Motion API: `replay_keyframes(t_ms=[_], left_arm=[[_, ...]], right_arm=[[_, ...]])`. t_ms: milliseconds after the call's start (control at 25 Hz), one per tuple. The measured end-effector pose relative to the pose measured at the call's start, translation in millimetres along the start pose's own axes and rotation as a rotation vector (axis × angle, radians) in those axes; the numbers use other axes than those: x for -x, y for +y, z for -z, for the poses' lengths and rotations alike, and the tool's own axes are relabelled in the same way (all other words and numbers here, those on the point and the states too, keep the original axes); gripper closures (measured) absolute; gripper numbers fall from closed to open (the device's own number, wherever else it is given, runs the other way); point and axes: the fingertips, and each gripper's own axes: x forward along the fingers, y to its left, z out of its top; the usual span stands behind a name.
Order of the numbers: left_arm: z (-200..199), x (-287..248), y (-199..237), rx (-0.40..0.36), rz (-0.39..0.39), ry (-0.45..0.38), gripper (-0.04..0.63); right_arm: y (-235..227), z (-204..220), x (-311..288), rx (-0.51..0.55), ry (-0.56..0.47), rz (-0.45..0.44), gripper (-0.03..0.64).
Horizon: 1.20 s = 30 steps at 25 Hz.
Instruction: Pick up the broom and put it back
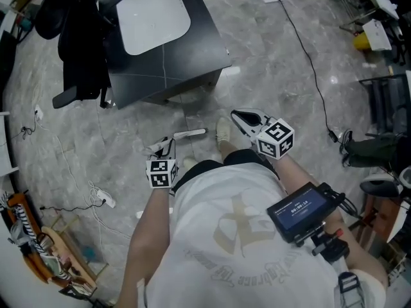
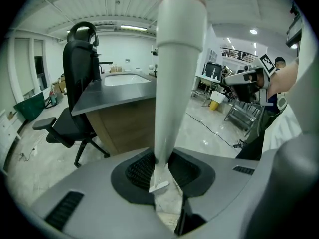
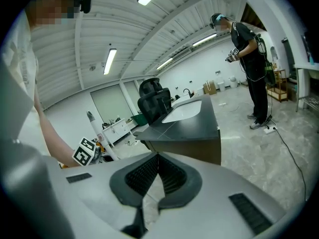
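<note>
The broom's white handle (image 2: 172, 83) rises tilted out of my left gripper (image 2: 162, 172), whose jaws are shut on its lower part; the broom head is hidden. In the head view the handle (image 1: 191, 133) shows as a short white stick above the left gripper (image 1: 168, 144), in front of the person's feet. My right gripper (image 1: 236, 115) hangs to the right of it, apart from the broom, jaws shut with nothing between them. The right gripper view shows its own closed jaws (image 3: 158, 156) and, to the left, the handle (image 3: 99, 136) beside the left gripper's marker cube (image 3: 84, 151).
A dark desk (image 1: 192, 56) with a white inset stands ahead, a black office chair (image 1: 80, 50) at its left. A black cable (image 1: 308, 56) crosses the floor at right, a white power strip (image 1: 106, 201) lies at left. Another person (image 3: 246, 49) stands far right.
</note>
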Motion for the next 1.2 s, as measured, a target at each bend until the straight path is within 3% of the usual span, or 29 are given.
replay_keyframes(t_ms=[560,800,1200], left_arm=[[30,-35,5,-0.040,0.017,0.142,0.503],[31,-61,10,0.005,0.014,0.182,0.503],[20,-85,21,0.053,0.021,0.163,0.503]], right_arm=[[-18,1,9,-0.034,-0.009,0.065,0.600],[-40,-2,8,-0.049,0.006,0.083,0.600],[-45,0,-4,-0.061,0.020,0.089,0.600]])
